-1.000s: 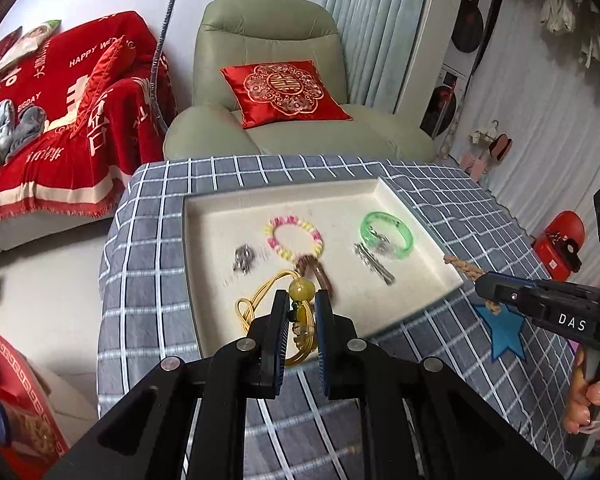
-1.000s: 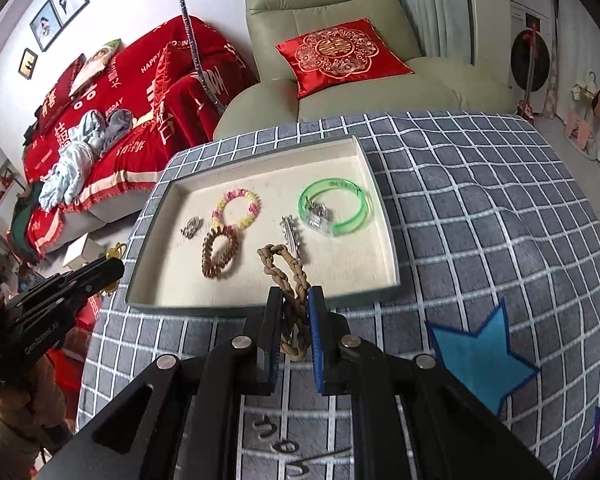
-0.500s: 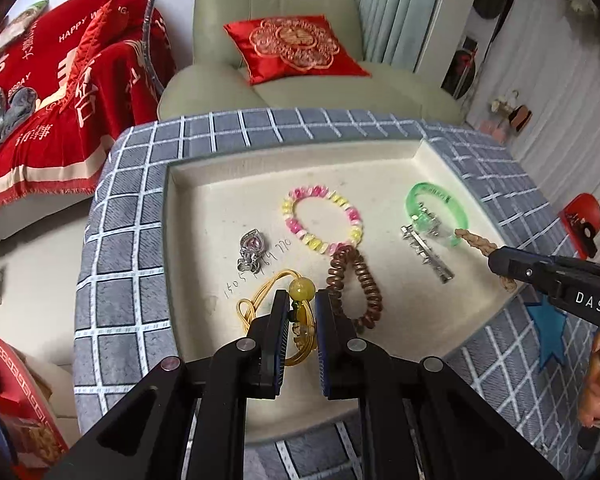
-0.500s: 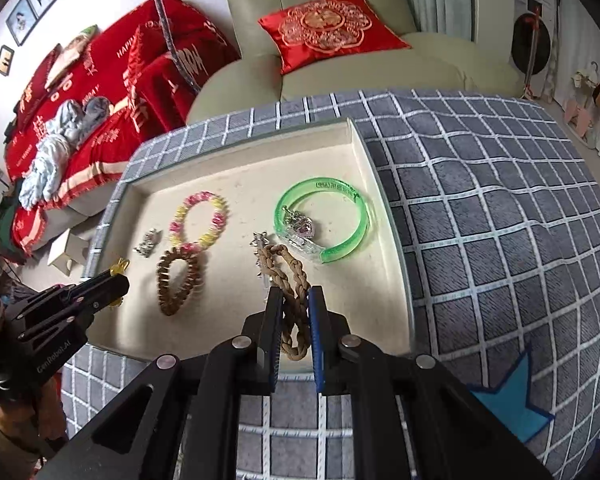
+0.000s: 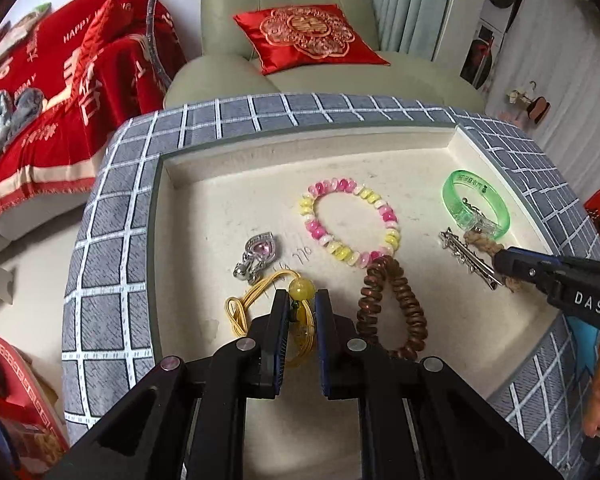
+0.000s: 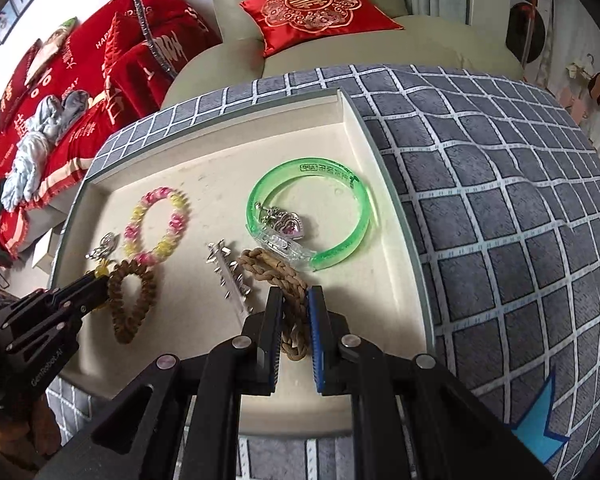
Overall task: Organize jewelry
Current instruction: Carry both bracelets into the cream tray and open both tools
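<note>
A cream tray [image 5: 380,148] [image 6: 356,128] lies on the grey checked table. My left gripper [image 5: 301,300] is shut on a yellow cord bracelet with an amber bead [image 5: 300,289], low over the tray's near left part. My right gripper [image 6: 294,296] is shut on a braided tan rope bracelet [image 6: 268,266] [image 5: 486,242], low over the tray's near right part. In the tray lie a pink-and-yellow bead bracelet [image 5: 350,216] [image 6: 158,226], a brown bead bracelet [image 5: 392,308] [image 6: 134,304], a green bangle [image 5: 476,204] [image 6: 312,220], a silver hair clip [image 5: 470,258] [image 6: 228,272] and a silver heart pendant [image 5: 256,256].
A second heart pendant [image 6: 284,222] lies inside the green bangle. A blue star [image 6: 540,428] marks the cloth at the near right. A green armchair with a red cushion [image 5: 304,36] stands behind the table, and a red-covered sofa [image 5: 60,92] at the left.
Both grippers have moved forward and down over the tray, each still holding its bracelet. The tray's contents have not moved.
</note>
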### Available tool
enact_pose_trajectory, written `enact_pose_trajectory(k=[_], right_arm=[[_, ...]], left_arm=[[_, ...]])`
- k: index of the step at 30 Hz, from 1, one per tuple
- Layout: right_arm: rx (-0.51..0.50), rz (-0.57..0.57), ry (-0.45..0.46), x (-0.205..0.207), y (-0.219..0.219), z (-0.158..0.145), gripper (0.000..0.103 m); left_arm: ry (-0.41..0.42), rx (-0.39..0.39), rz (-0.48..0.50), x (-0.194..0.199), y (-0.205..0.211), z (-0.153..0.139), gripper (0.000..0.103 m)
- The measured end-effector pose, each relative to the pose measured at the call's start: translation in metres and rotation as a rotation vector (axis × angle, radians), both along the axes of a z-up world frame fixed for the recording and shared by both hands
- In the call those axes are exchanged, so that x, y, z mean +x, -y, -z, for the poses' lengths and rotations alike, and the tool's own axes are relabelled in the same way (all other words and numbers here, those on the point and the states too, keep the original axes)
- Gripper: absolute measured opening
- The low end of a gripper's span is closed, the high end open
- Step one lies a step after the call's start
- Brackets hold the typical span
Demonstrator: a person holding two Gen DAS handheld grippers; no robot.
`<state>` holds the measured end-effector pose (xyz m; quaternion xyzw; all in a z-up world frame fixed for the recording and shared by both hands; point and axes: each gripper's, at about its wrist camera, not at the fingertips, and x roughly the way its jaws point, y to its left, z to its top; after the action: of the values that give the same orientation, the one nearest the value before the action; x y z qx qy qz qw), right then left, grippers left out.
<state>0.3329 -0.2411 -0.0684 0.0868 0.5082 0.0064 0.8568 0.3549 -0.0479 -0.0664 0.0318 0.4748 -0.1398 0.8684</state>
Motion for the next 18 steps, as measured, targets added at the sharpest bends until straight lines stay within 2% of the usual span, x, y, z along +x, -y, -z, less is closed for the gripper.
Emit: enact_pose_trajectory(k=[4,9,11,12,13,18], right_arm=[[0.0,-0.004,0.006,0.003,-0.001,0.0,0.014],[-0.025,-0.025,0.005,0.001,-0.007,0.0,0.017],[-0.013,-0.023,0.003,0.002,-0.008,-0.001,0.03],[-0.008,-0.02,0.005,0.001,-0.008,-0.002,0.049],[-0.008,-0.018,0.01,0.001,-0.009,-0.002,0.058],[0.027,-0.024,0.043,-0.005,-0.011,-0.013,0.06]], left_arm=[[0.02,0.048,0.011,-0.002,0.007,0.0,0.029],[0.036,0.06,0.01,-0.004,0.009,0.0,0.029],[0.039,0.059,0.011,-0.004,0.009,0.0,0.03],[0.041,0.058,0.012,-0.005,0.009,0.0,0.03],[0.042,0.057,0.011,-0.005,0.008,0.0,0.03],[0.042,0.061,0.0,-0.007,0.007,0.0,0.03]])
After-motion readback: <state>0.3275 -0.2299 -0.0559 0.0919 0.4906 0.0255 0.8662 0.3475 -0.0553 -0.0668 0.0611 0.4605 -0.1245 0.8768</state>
